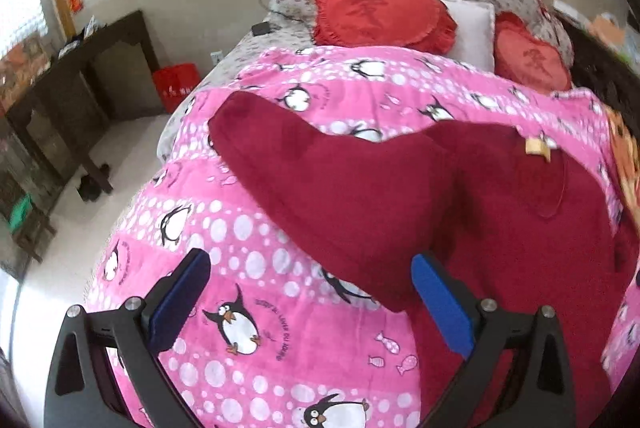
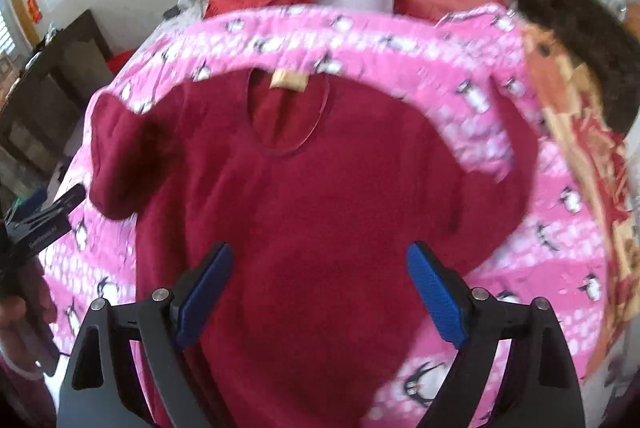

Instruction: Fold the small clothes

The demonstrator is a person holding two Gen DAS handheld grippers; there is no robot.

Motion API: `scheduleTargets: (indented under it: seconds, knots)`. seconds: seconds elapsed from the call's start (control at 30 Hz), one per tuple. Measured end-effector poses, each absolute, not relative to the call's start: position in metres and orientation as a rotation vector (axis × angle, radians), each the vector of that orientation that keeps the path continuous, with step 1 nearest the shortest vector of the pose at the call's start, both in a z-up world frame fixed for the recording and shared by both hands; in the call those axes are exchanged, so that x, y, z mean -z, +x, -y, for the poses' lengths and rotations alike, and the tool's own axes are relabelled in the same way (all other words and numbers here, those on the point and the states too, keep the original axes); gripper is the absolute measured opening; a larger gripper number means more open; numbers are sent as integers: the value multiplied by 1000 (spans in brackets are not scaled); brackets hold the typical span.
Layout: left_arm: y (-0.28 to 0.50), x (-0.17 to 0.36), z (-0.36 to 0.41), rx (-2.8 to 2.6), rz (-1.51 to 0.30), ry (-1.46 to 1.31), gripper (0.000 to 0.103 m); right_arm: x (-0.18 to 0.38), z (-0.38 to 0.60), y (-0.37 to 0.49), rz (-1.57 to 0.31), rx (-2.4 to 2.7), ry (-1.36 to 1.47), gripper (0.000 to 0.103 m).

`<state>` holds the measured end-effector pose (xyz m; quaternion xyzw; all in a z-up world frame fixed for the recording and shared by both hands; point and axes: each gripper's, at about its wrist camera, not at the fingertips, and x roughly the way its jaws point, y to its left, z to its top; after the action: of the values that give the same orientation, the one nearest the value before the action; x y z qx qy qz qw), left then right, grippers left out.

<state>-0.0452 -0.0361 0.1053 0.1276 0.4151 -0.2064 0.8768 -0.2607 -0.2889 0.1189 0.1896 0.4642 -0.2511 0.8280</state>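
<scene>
A dark red shirt [image 2: 304, 195] lies spread flat, neckline away from the person, on a pink penguin-print blanket [image 1: 248, 240] covering the bed. The right gripper [image 2: 318, 292] hovers over the shirt's lower body, jaws wide apart and holding nothing. The left gripper [image 1: 310, 304] hovers beside the shirt's left sleeve [image 1: 320, 183], jaws likewise wide apart and empty; its right pad [image 1: 440, 304] stands above the sleeve edge. Red heart-shaped cushions [image 1: 380, 7] sit at the bed head.

left hand-held gripper [image 1: 310, 280] spread wide, right hand-held gripper [image 2: 320, 268] likewise (both empty)
</scene>
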Motion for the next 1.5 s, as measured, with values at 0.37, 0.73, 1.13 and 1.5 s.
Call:
scheduleTargets:
  seconds: [0.37,0.73,1.13,1.5]
  knots:
    - [35,-99,13,393,-886,33,102,-95,304,-270,-977,554,538,67]
    - [132,-46,-11,224,-970,-198,95,-58,283,-211,-1063,456,433,67]
    - [171,-20,2,292,-1019,-315,8,-44,294,-216,-1112,453,476,67]
    - [23,-173,75,680,-775,-101,8,-74,325,-228,-1037,468,495,67]
